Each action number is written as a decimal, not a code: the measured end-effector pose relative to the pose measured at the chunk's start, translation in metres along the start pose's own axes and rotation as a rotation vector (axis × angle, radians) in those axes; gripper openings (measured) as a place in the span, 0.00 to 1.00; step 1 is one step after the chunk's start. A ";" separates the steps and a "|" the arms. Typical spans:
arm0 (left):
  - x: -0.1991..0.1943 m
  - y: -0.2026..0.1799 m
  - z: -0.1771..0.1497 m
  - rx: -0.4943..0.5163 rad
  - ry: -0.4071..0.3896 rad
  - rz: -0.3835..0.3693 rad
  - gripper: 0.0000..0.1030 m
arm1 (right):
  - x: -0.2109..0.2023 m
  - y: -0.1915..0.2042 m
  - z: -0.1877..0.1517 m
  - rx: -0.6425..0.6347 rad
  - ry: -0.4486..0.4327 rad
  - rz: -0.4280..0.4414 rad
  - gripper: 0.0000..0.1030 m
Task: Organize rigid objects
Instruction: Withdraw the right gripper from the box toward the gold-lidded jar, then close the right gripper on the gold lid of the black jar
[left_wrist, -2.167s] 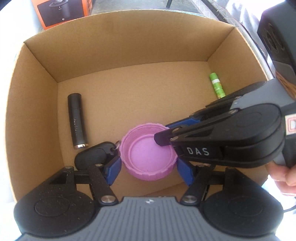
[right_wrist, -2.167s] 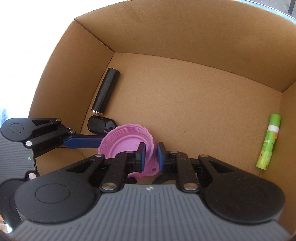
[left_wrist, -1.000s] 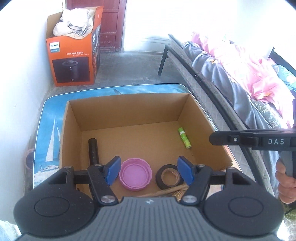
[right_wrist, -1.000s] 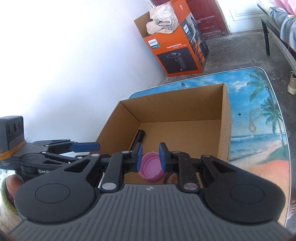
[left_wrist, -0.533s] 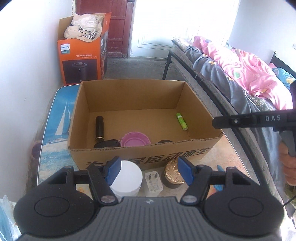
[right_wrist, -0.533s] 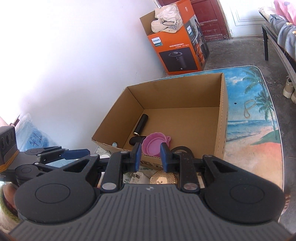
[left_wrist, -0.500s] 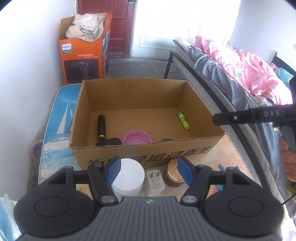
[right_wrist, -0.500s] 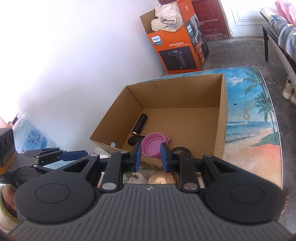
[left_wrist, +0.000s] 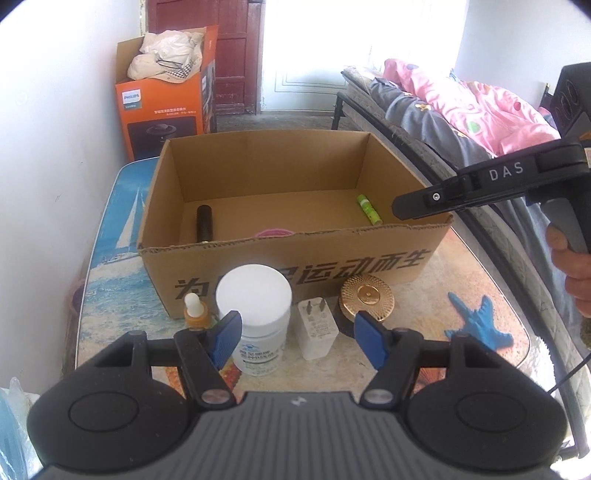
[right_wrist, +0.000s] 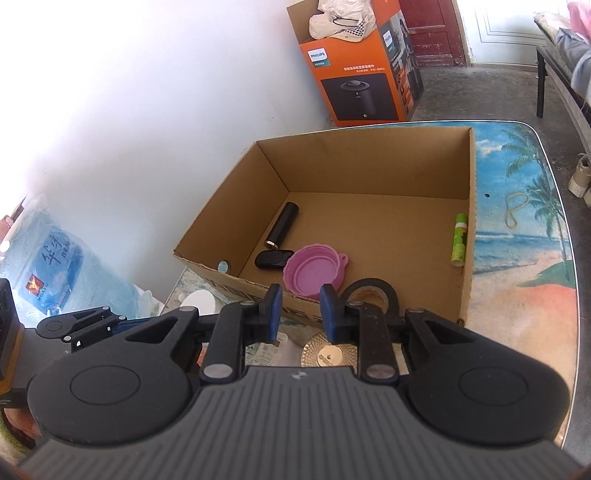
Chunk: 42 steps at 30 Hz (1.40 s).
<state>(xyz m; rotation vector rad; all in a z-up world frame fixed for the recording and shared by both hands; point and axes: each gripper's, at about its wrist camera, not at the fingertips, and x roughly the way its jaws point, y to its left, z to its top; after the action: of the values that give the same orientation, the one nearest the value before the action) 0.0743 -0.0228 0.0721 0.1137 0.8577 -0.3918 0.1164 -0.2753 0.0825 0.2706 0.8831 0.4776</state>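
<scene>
Four loose items stand in a row on the table (left_wrist: 476, 280), just outside the near wall of the cardboard box (left_wrist: 295, 258): a small amber dropper bottle (left_wrist: 194, 311), a white-lidded jar (left_wrist: 255, 314), a white plug adapter (left_wrist: 317, 326), and a gold-lidded round tin (left_wrist: 366, 296). All four sit upright, close together, near the box wall.

Left gripper (left_wrist: 301, 339) hangs above and just short of this row, jaws well apart and empty. In the left wrist view the jar lies just inside its left fingertip, the adapter between the tips, and the gold tin behind the right tip; the dropper bottle is outside the left tip. No contact visible.

Right gripper (right_wrist: 301, 308) hovers over the box's near edge, jaws narrowly parted, nothing between them. Below it in the right wrist view: gold tin, and past the tips the box contents.

Inside the box: pink collapsible bowl (right_wrist: 314, 271) near the front wall, a black key fob (right_wrist: 273, 258) just beside it, a black cylinder (right_wrist: 282, 223) beyond, a roll of black tape (right_wrist: 371, 291), and a green tube (right_wrist: 459, 238) along the right wall.

A hand (left_wrist: 570, 266) grips the right gripper's handle at the right edge of the left view.
</scene>
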 end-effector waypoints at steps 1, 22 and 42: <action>0.001 -0.005 -0.002 0.021 0.000 -0.006 0.67 | -0.001 -0.002 -0.004 0.004 0.002 -0.007 0.21; 0.067 -0.090 -0.044 0.311 -0.013 0.032 0.66 | 0.027 -0.034 -0.091 0.159 -0.025 -0.113 0.37; 0.119 -0.097 -0.031 0.251 0.042 0.101 0.65 | 0.079 -0.072 -0.067 0.255 0.076 0.068 0.46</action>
<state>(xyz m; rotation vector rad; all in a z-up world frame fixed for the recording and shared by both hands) 0.0850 -0.1392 -0.0324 0.3973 0.8376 -0.4026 0.1261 -0.2951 -0.0417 0.5194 1.0130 0.4399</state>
